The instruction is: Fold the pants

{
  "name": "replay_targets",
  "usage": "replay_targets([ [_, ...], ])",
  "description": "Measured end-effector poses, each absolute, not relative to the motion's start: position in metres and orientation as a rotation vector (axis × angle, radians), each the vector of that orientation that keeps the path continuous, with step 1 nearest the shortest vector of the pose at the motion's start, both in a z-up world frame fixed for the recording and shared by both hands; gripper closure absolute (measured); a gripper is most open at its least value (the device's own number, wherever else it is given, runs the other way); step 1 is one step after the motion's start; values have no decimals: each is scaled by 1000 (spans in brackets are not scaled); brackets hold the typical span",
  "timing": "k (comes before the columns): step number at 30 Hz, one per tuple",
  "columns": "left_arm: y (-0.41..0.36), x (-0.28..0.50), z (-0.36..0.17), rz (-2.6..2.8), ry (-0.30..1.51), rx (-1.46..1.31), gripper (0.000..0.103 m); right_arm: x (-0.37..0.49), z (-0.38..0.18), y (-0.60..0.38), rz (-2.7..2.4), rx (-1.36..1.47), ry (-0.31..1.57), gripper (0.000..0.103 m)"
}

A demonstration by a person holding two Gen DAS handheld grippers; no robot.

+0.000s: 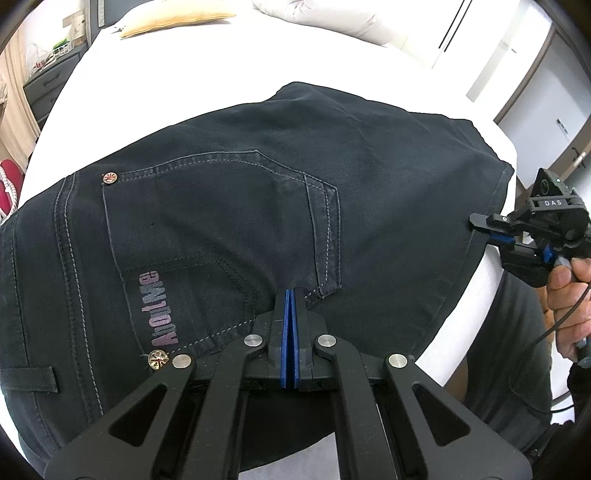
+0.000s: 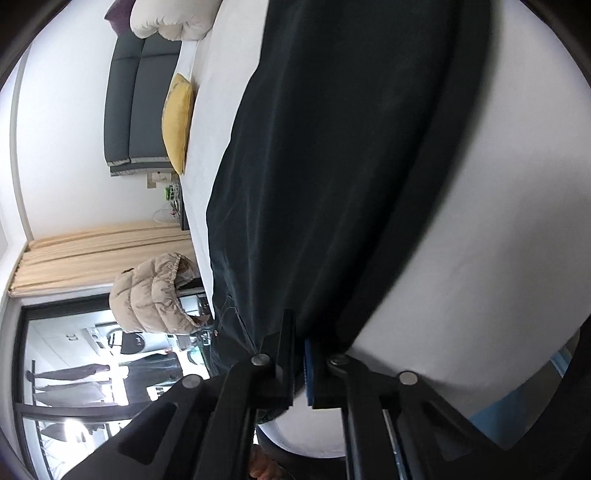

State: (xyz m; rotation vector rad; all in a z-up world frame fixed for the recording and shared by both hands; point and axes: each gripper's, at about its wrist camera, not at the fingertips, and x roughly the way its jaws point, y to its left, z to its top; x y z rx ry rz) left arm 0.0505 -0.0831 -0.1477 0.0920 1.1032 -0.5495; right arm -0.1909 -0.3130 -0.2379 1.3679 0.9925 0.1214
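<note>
1. The left gripper (image 1: 289, 295) has its blue pads pressed flat together, with its tips on the dark pants (image 1: 240, 206) at the lower corner of the back pocket (image 1: 221, 229); whether cloth is pinched between them cannot be told.
2. The pants lie spread on the white bed (image 1: 166, 85), seat side up, with a rivet (image 1: 110, 178) at the pocket's upper corner and pinkish lettering (image 1: 159, 308) along its lower edge.
3. A yellow pillow (image 1: 177, 23) lies at the far end of the bed.
4. The right gripper (image 1: 480, 224), held in the person's right hand (image 1: 569, 291), sits at the right edge of the pants.
5. In the right wrist view, the right gripper's (image 2: 298, 339) jaws stand narrowly closed on the dark fabric edge.
</note>
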Motion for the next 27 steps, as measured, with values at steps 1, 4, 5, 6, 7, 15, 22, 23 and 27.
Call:
replay_targets([
  [1,-83,50,-148,-552,1105,93,103,-194,-238,-313,114,1362,990,100],
  [4,-80,49,-147,-560,1109,94,102,-206,-237,-312,102,1356,975,101],
  [5,-79,48,-147,-561,1110,92,103,-210,-238,-311,98,1357,968,101],
  [6,-78,48,-146,-563,1110,90,103,-213,-239,-311,98,1362,962,101],
  [7,-77,48,-146,-563,1109,86,103,-215,-240,-311,100,1370,957,101],
  [15,-71,47,-147,-563,1104,72,102,-205,-246,-333,111,1424,907,100],
  [22,-66,45,-146,-562,1104,70,102,-212,-247,-378,21,1457,801,102],
  [23,-66,44,-146,-562,1104,71,102,-215,-245,-377,19,1441,799,102],
  [27,-67,45,-147,-561,1104,73,102,-221,-249,-379,25,1460,775,103],
])
